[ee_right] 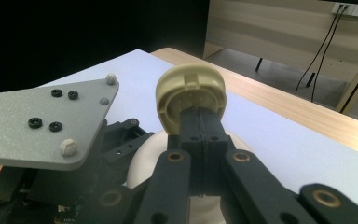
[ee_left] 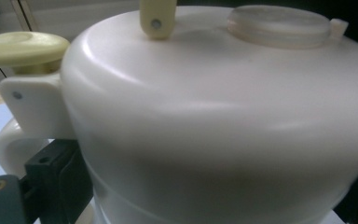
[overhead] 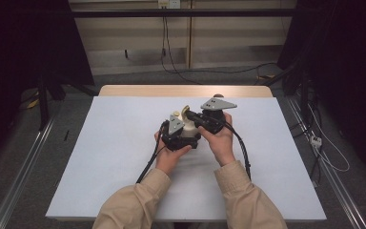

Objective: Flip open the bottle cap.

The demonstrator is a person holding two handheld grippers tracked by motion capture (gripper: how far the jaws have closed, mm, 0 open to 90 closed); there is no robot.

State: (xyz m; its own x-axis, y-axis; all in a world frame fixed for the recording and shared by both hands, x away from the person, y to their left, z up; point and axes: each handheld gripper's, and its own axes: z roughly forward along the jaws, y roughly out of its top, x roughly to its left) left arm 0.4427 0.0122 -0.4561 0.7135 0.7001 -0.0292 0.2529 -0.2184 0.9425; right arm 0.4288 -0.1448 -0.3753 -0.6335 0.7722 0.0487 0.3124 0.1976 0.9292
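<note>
A white plastic jug (overhead: 189, 131) with a side handle (ee_left: 7, 142) stands at the middle of the table. My left gripper (overhead: 185, 137) is shut on its body, one jaw on each side, and the jug's wall (ee_left: 223, 121) is right in front of the camera. A cream push button (ee_left: 24, 47) sits above the handle. My right gripper (ee_right: 200, 119) is shut on a round cream lid (ee_right: 192, 91), held on edge above the jug (ee_right: 142, 163). From above, the lid (overhead: 186, 112) stands upright beside the right gripper (overhead: 193, 117).
The white table sheet (overhead: 114, 157) has free room on all sides of the hands. A wooden table edge (overhead: 124, 90) runs along the back. Cables (overhead: 167, 52) lie on the floor behind. Metal rails (overhead: 24, 167) flank the table.
</note>
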